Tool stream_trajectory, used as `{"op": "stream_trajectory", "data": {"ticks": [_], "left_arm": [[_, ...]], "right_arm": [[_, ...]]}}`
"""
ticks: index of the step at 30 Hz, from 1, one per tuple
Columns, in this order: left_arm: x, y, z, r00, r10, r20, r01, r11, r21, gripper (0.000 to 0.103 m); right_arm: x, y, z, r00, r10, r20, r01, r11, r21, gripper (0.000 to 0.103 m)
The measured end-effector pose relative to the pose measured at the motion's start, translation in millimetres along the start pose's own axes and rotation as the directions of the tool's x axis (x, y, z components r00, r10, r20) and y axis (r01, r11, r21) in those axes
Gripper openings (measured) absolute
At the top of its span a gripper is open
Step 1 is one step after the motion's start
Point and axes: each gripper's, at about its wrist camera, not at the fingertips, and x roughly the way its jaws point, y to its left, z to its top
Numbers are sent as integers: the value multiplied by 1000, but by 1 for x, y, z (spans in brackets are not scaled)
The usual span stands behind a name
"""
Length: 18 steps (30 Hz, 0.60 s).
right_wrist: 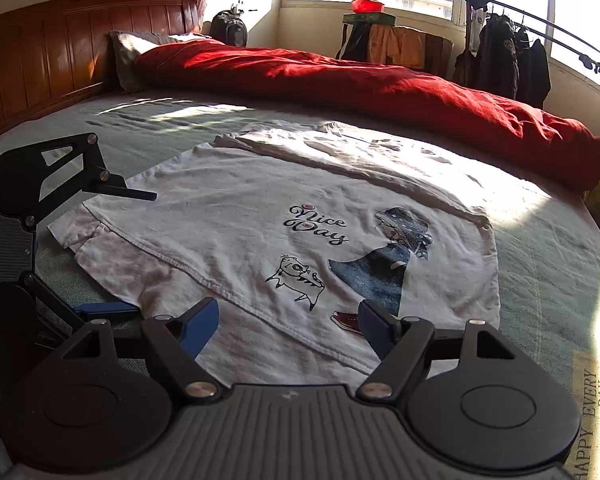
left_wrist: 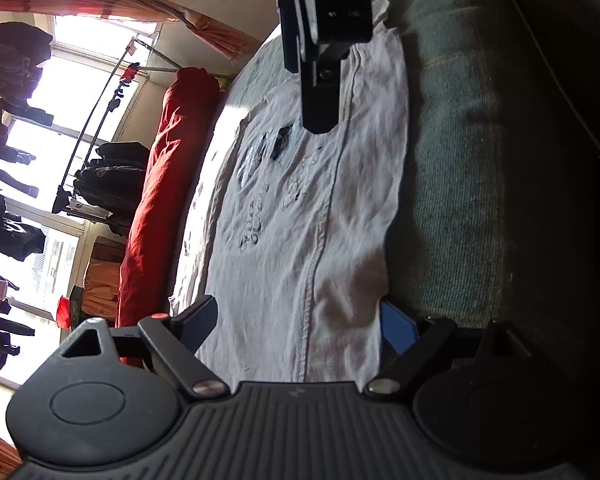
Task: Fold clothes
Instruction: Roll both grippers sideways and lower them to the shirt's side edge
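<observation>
A white T-shirt [right_wrist: 236,216] with a "Nice Day" print lies flat on the grey-green bed sheet [right_wrist: 552,264], its far side folded inward. In the left wrist view the T-shirt [left_wrist: 300,232] stretches away from the camera. My left gripper [left_wrist: 300,324] is open, its fingers straddling one end of the shirt. The right wrist view shows the left gripper [right_wrist: 146,252] at the shirt's left end. My right gripper [right_wrist: 288,320] is open over the shirt's near edge, close to the print, with nothing held. In the left wrist view the right gripper [left_wrist: 320,120] hangs over the shirt's far end.
A rolled red duvet [right_wrist: 380,80] runs along the far side of the bed, with a pillow [right_wrist: 132,48] and wooden headboard [right_wrist: 60,40] at the left. Dark clothes hang on a rack [right_wrist: 508,60] by the windows. Bare sheet surrounds the shirt.
</observation>
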Motion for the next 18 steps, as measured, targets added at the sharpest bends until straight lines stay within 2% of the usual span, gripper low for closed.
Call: {"op": "stream_trajectory", "data": {"ticks": [9, 16, 18], "left_arm": [[4, 0, -10, 998, 54, -40, -52, 998, 38, 91], [7, 0, -17, 993, 97, -70, -92, 993, 70, 91], [10, -1, -9, 994, 100, -47, -96, 993, 69, 91]], "right_arm": [[-14, -9, -12, 999, -45, -3, 45, 999, -8, 81], [-20, -23, -20, 998, -66, -7, 67, 997, 33, 81], [-20, -22, -20, 998, -61, -3, 61, 997, 42, 81]]}}
